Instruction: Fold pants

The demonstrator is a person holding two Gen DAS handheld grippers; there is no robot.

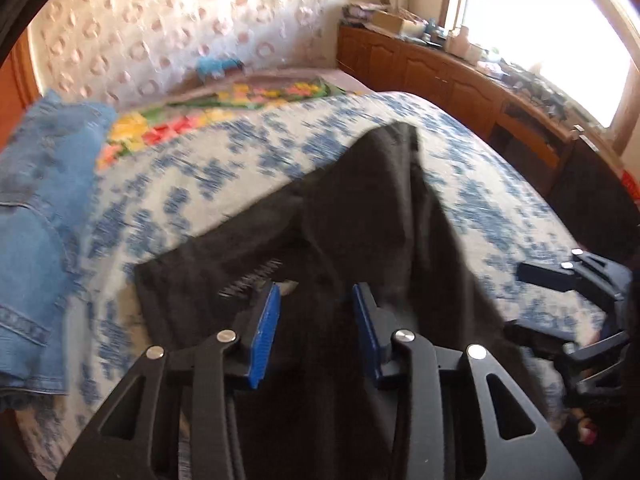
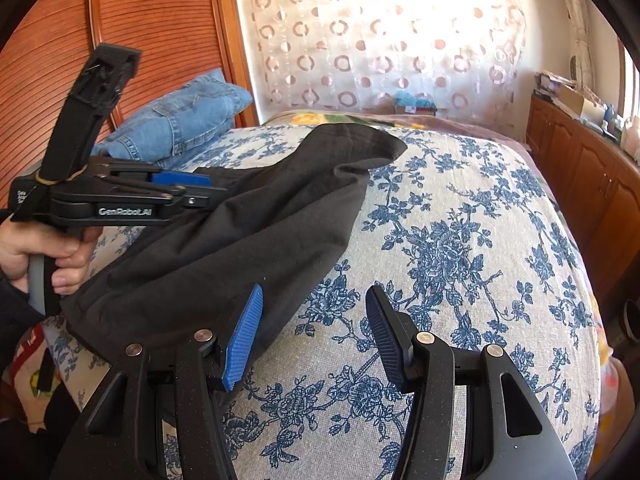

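Black pants [image 1: 360, 216] [image 2: 248, 224] lie rumpled on the blue-flowered bedspread [image 1: 240, 160] [image 2: 460, 240], one end reaching towards the far side. My left gripper [image 1: 315, 288] [image 2: 218, 193] hovers over their near, bunched end. Its blue pads [image 1: 264, 332] stand apart, their faces bare, with dark cloth lying between and below them. A hand [image 2: 48, 252] holds that gripper. My right gripper [image 2: 314, 288] [image 1: 516, 298] is open at the pants' right edge. Its left pad [image 2: 244, 336] lies over the cloth, and only bedspread shows between the fingers.
Folded blue jeans [image 1: 36, 220] [image 2: 180, 120] sit at the bed's left side. A bright flowered blanket [image 1: 180, 120] lies at the far end. A wooden cabinet [image 1: 440, 76] [image 2: 580, 168] with clutter runs along the right. A slatted wardrobe [image 2: 160, 20] stands behind the jeans.
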